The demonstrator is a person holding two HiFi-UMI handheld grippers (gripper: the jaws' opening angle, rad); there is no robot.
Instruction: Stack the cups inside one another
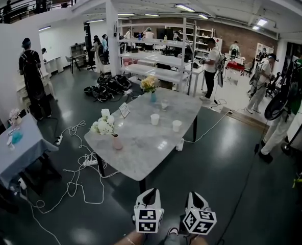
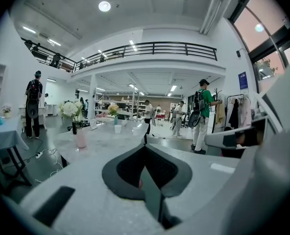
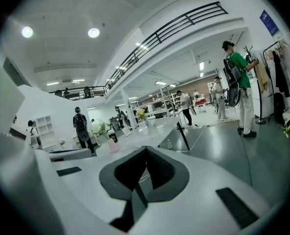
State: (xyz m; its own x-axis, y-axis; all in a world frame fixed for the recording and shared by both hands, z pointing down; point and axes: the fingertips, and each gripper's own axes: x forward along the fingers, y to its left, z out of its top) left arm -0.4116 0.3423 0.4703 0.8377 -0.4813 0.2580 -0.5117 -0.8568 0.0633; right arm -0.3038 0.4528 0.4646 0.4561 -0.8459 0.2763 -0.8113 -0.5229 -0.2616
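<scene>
**Cups Wait on Marble Table**

The left gripper and right gripper hang short of the table, fingers pressed together, holding nothing. A white cup and a second cup stand apart mid-table.

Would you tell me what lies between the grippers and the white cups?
In the head view, only dark floor and bare marble table separate the left gripper and right gripper from the cups.
</scene>
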